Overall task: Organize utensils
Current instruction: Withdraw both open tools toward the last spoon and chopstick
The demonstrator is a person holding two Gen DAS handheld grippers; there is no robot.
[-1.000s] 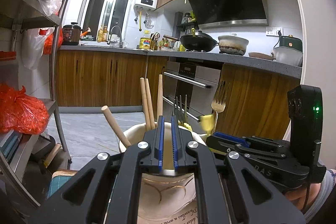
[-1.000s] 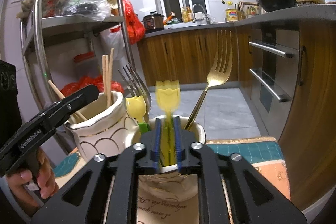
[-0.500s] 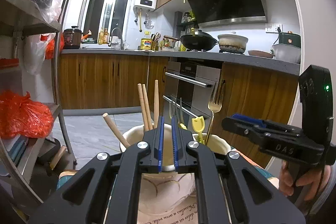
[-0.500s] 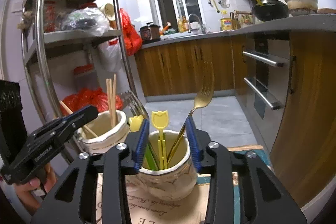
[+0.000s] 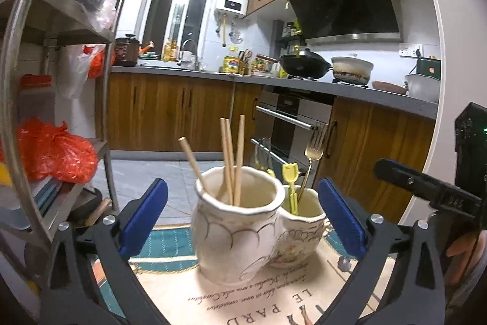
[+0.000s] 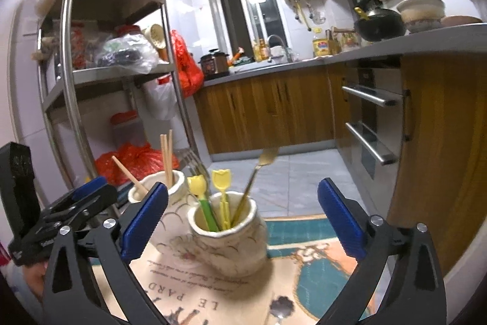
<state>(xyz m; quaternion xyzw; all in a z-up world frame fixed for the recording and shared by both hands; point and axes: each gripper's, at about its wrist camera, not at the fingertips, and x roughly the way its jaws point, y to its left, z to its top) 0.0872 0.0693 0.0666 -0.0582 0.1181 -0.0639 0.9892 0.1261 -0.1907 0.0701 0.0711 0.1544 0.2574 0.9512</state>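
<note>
Two white ceramic jars stand side by side on a printed mat [image 5: 243, 300]. The bigger jar [image 5: 234, 227] holds several wooden chopsticks [image 5: 231, 160]. The smaller jar [image 5: 301, 230] holds a gold fork [image 5: 313, 151] and yellow tulip-topped picks [image 5: 289, 175]. My left gripper [image 5: 242, 188] hangs just short of the jars, its jaws opening wide, nothing pressed between the blue pads. In the right wrist view my right gripper [image 6: 243, 189] faces the smaller jar [image 6: 231, 242], its jaws also opening and empty. The chopstick jar [image 6: 170, 194] stands behind it, and the left gripper [image 6: 82, 197] shows at the left.
A metal shelf rack [image 5: 18, 99] with red bags [image 5: 54, 154] stands close on the left. Wooden cabinets, an oven [image 5: 292, 124] and a counter with a wok [image 5: 304, 66] run along the back and right. The mat [image 6: 304, 264] ends near the table's far edge.
Both grippers went from shut to wide open and drew back from the jars. The yellow pick that the right gripper held now stands in the smaller jar.
</note>
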